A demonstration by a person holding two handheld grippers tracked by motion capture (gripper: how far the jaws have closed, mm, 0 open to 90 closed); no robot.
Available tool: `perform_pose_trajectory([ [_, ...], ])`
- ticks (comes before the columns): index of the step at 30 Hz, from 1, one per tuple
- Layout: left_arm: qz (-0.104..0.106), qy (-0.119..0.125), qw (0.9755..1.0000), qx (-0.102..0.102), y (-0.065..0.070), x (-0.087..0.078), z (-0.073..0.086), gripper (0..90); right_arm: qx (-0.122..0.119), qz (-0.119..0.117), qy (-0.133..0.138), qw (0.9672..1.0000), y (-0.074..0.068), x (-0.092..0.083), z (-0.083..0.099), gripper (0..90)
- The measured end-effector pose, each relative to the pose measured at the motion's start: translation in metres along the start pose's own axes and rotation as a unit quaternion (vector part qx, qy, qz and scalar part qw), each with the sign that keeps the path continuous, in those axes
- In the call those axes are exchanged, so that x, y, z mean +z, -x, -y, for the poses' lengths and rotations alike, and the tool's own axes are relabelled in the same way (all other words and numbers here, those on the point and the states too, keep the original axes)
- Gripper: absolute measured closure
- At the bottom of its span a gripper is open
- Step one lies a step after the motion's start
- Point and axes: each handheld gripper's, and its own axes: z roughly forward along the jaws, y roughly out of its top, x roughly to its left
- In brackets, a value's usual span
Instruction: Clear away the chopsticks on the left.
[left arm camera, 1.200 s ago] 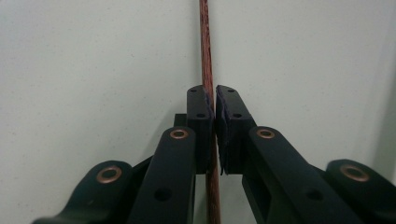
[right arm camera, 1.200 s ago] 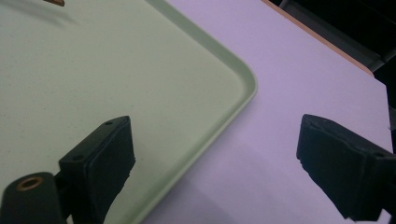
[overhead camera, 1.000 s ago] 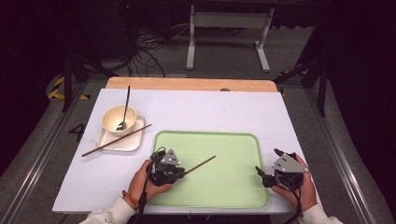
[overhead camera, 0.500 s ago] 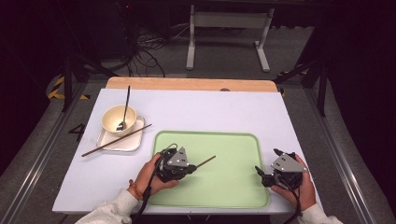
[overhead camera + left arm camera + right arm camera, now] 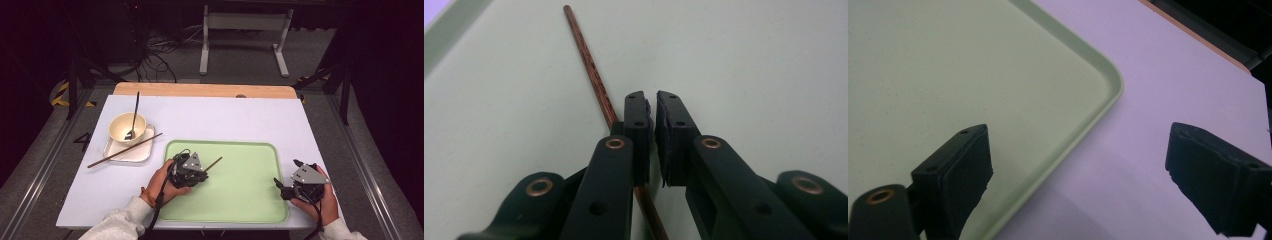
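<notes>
Left claw [image 5: 205,174]: sits low over the left half of the green tray [image 5: 250,200], gripped by the left hand [image 5: 165,182], tips aimed toward the tray's far right. Stands almost together, with a thin slit between the pads and nothing in that slit at the tips; has just been opening by a small amount. Chopstick [image 5: 215,162]: lies flat on the tray floor, juts out beyond the claw tips toward the far side. In the left gripper view, runs from the upper left, passes beneath the left-hand jaw and reappears low down in the gap between the two jaws; not pressed by either pad. Right claw [image 5: 287,175]: rests at the tray's near right corner, held by the right hand [image 5: 320,200]. Stands wide apart and clamps nothing; in the right gripper view, one jaw hangs over the tray floor, the other over the pale worktop [image 5: 225,120], with the tray's rounded rim between them. On the worktop left of the tray: a small plate [image 5: 135,156] carrying a cream bowl [image 5: 122,127] with a spoon [image 5: 134,112] in it, plus a second chopstick [image 5: 107,158] laid across the plate, well apart from both claws.
</notes>
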Motion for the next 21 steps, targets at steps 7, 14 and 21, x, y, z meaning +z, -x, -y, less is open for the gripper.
perform_pose_trajectory([
  [7, -0.009, -0.004, 0.9999, -0.014, -0.008, -0.011, 0.012, 84.0, -0.003, -0.001, -0.004, 1.0000, -0.001, 0.001, 0.000, 11.8],
  [14, -0.017, -0.008, 0.9991, -0.039, -0.014, -0.030, 0.032, 84.4, -0.004, -0.001, -0.006, 1.0000, -0.001, 0.001, 0.000, 11.8],
  [21, -0.015, 0.005, 0.9976, -0.068, -0.015, -0.047, 0.056, 84.9, -0.004, -0.001, -0.006, 1.0000, -0.001, 0.000, 0.000, 11.8],
])
